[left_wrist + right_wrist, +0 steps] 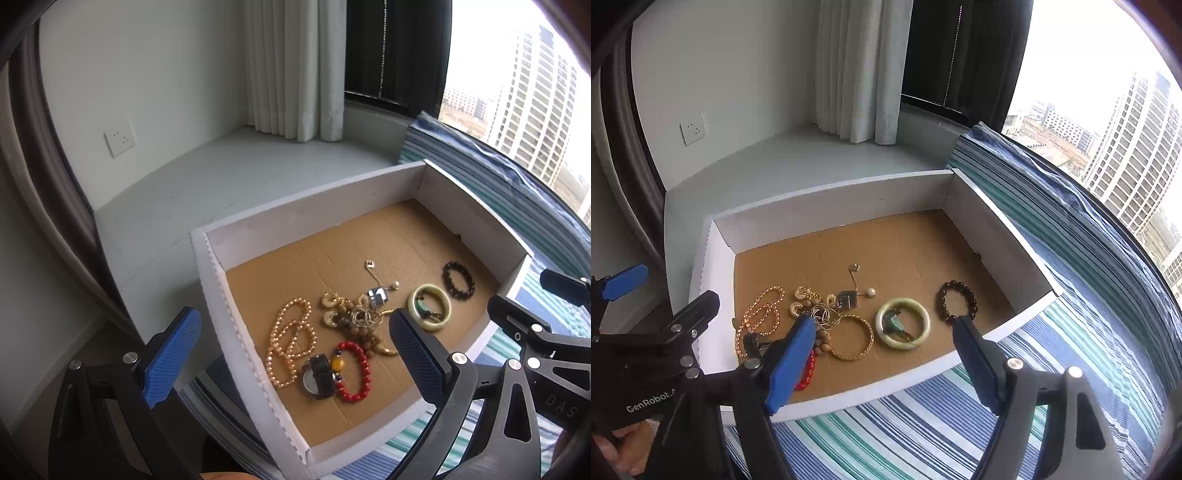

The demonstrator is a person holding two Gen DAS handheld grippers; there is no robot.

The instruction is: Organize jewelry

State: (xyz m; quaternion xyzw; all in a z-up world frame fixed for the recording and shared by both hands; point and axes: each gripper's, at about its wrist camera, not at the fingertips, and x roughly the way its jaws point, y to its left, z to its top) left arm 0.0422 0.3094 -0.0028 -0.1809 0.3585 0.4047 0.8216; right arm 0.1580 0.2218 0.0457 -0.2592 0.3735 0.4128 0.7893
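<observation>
A white cardboard box (207, 266) (827, 203) with a brown floor holds jewelry. In the left wrist view I see a pearl necklace (290, 345), a red bead bracelet (356, 371), a watch (317, 376), a tangle of rings and earrings (354, 314), a jade bangle (430, 306) and a dark bead bracelet (458, 280). The right wrist view shows a gold bangle (851, 338), the jade bangle (903, 323) and the dark bracelet (956, 301). My left gripper (291, 350) is open and empty above the box's near left side. My right gripper (882, 354) is open and empty above its front edge.
The box lies on a blue, green and white striped cloth (923, 424) beside a grey window ledge (221, 173). A white curtain (291, 66), a wall socket (120, 137) and a window stand behind.
</observation>
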